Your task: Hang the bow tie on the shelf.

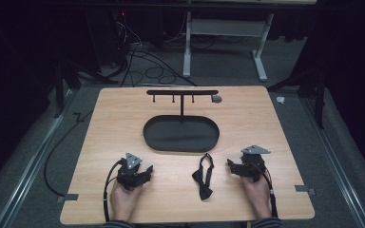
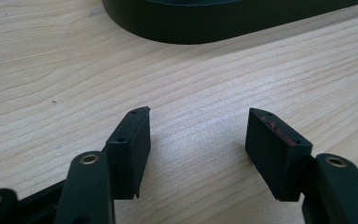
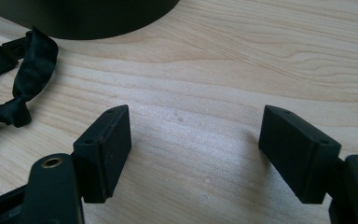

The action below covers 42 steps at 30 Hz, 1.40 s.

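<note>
- black bow tie (image 1: 203, 176) lies flat on the wood table (image 1: 100, 123), near the front edge, between the two hands. its strap loops up toward the tray.
- in the right gripper view the bow tie (image 3: 16, 74) sits at the far left, well away from the jaws. nothing touches it.
- left gripper (image 1: 145, 172) rests low on the table at the front left, held by the left hand (image 1: 122, 199). it sits well apart from the bow tie.
- left gripper (image 2: 198, 119) jaws are wide apart w/ just bare wood between them. holding nothing.
- right gripper (image 1: 229, 165) rests at the front right, held by the right hand (image 1: 256, 192). it's near the bow tie, just to the right of it, not touching.
- right gripper (image 3: 196, 114) jaws are spread wide too, bare wood between them. holding nothing.
- black oval tray (image 1: 180, 134) sits in the middle of the table, just behind the bow tie's strap.
- thin black rack (image 1: 182, 93) w/ small pegs stands up from the back of the tray.
- tray wall (image 2: 223, 23) shows dark at the top of the left gripper view, and also at the top of the right gripper view (image 3: 84, 18).
- cables (image 1: 142, 66) lie on the grey floor past the table.
</note>
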{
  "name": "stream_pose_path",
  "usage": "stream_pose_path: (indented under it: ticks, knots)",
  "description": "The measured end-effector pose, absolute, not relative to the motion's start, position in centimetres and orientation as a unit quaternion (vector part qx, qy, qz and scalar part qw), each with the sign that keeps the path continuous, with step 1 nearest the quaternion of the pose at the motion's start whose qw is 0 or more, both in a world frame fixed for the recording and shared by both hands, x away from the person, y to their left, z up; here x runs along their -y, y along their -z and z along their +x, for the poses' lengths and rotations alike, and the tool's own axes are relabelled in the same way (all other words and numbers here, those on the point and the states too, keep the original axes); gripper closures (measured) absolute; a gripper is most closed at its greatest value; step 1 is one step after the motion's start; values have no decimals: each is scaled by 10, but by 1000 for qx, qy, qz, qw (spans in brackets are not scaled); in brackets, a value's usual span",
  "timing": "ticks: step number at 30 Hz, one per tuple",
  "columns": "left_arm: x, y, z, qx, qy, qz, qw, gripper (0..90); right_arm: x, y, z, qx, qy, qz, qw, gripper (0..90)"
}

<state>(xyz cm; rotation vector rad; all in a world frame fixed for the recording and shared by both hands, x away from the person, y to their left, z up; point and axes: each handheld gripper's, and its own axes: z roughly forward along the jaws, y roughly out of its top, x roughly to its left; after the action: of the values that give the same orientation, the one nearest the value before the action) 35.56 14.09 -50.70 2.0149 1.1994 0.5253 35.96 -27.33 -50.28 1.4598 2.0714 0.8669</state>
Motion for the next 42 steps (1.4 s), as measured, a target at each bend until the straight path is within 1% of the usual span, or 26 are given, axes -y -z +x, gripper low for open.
stream_pose_path:
  ticks: [14, 20, 23, 25, 30, 33, 38, 42]
  knots:
    - [-141, 507, 356, -464, -201, 784, 360, 373, 272, 503, 359, -754, -315, 528, 230, 272]
    - [-141, 507, 355, -464, -201, 784, 360, 363, 271, 502, 355, -758, -320, 520, 230, 339]
    - [-141, 507, 355, -463, -200, 785, 360, 359, 271, 502, 355, -759, -321, 519, 229, 343]
    - [-141, 507, 355, -463, -200, 785, 360, 352, 271, 502, 355, -760, -323, 516, 228, 371]
    - [-141, 507, 355, -462, -199, 786, 360, 346, 271, 497, 354, -771, -313, 513, 210, 431]
    - [-141, 507, 355, -461, -198, 786, 360, 344, 269, 494, 351, -768, -328, 511, 205, 449]
    - [-141, 507, 356, -461, -198, 787, 360, 339, 258, 483, 345, -771, -354, 492, 193, 503]
    - [-141, 507, 356, -460, -198, 787, 360, 337, 243, 477, 345, -786, -353, 475, 180, 550]
